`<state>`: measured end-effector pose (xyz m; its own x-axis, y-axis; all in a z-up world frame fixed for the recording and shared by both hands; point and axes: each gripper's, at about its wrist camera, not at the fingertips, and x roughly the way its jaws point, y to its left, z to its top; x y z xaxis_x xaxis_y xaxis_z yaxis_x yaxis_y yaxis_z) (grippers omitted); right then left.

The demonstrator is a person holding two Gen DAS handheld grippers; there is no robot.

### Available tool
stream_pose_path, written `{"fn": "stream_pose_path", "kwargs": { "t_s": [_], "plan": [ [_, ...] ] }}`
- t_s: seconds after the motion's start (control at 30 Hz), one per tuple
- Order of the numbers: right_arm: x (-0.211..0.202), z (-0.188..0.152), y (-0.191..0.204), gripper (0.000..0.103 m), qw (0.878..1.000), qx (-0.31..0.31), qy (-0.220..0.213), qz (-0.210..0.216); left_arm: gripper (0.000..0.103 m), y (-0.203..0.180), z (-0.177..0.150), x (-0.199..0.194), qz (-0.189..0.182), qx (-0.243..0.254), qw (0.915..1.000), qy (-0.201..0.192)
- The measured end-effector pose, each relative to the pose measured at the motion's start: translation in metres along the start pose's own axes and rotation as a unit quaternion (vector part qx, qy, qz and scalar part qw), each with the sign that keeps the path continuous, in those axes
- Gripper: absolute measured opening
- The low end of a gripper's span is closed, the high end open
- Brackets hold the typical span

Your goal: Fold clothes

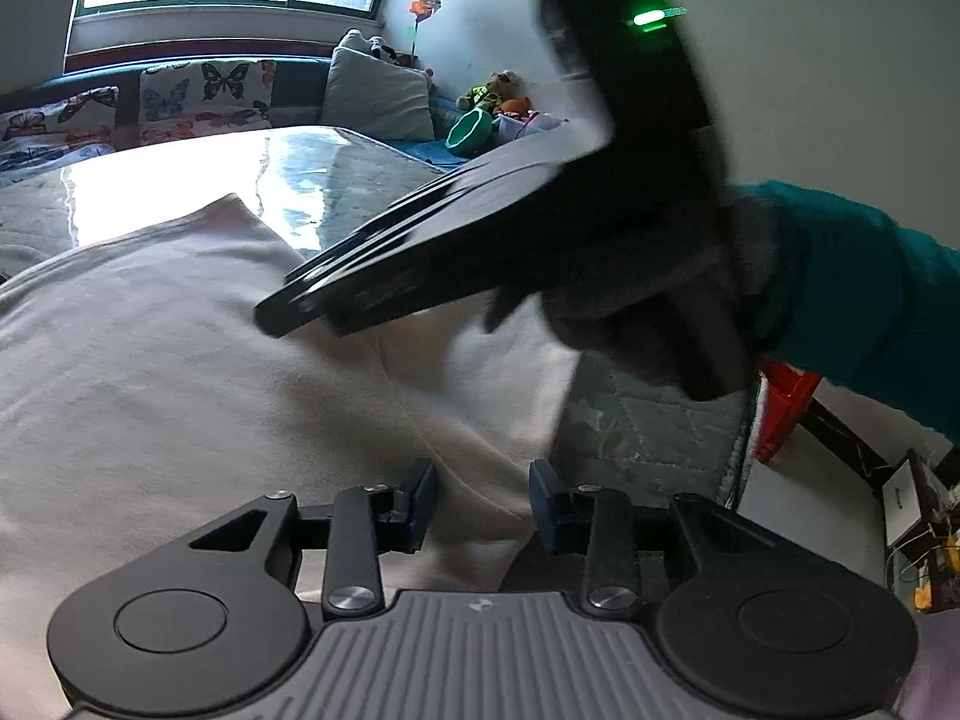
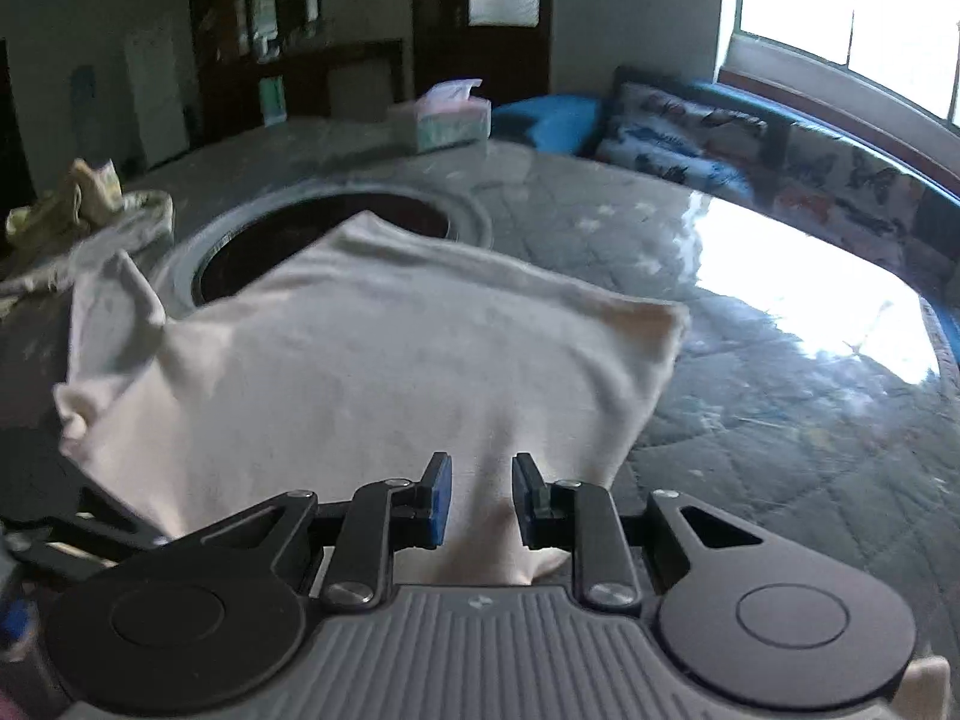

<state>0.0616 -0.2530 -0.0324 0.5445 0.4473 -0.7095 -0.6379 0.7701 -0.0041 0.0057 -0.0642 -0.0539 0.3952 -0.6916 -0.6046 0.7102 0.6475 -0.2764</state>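
Right gripper (image 2: 480, 498) jaws apart over cream garment's (image 2: 372, 348) near edge | left gripper (image 1: 483, 504) likewise parted | garment on quilted table (image 2: 780, 420) | step: mid-fold, judged | next: pinch hem squarely

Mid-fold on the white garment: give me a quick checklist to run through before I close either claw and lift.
1. Left claw open, ready to grip: ok, fingers apart.
2. Right claw open: ok, fingers apart.
3. White garment between the right fingers: ok, its near edge bunches into the gap.
4. Garment edge inside the left gap: ok in the left wrist view; depth of bite cannot tell.
5. Claws clear of each other: cannot tell; the right claw is blurred and crosses close above the cloth.
6. Fold area clear: not ok, the garment's far edge overlaps the round dark opening; the tissue box is well away.
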Motion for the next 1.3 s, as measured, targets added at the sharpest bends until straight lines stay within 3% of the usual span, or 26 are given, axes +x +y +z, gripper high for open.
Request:
{"fn": "stream_pose_path", "kwargs": {
  "t_s": [0.37, 0.57, 0.63, 0.9, 1.2, 1.3],
  "plan": [
    [0.036, 0.021, -0.047, 0.021, 0.999, 0.031, 0.004, -0.041, 0.040, 0.003, -0.002, -0.005, -0.015, -0.018, 0.9997, 0.000],
    [0.031, 0.029, -0.038, 0.029, 0.999, 0.016, -0.005, -0.032, 0.040, 0.032, -0.004, -0.039, 0.043, -0.057, 0.9970, -0.030],
    [0.026, 0.029, -0.030, 0.036, 1.000, 0.008, -0.008, -0.022, 0.040, 0.048, -0.007, -0.050, 0.070, -0.075, 0.9939, -0.039],
    [0.016, 0.018, 0.013, 0.043, 0.999, -0.030, -0.001, 0.016, 0.040, 0.108, -0.015, -0.095, 0.176, -0.147, 0.9705, -0.075],
    [0.008, 0.000, 0.036, 0.046, 0.998, -0.057, 0.013, 0.007, 0.038, 0.114, -0.030, -0.114, 0.212, -0.147, 0.9633, -0.075],
    [-0.003, -0.001, 0.051, 0.047, 0.998, -0.064, 0.001, 0.029, 0.039, 0.111, -0.035, -0.118, 0.223, -0.134, 0.9629, -0.071]
  ]
}}
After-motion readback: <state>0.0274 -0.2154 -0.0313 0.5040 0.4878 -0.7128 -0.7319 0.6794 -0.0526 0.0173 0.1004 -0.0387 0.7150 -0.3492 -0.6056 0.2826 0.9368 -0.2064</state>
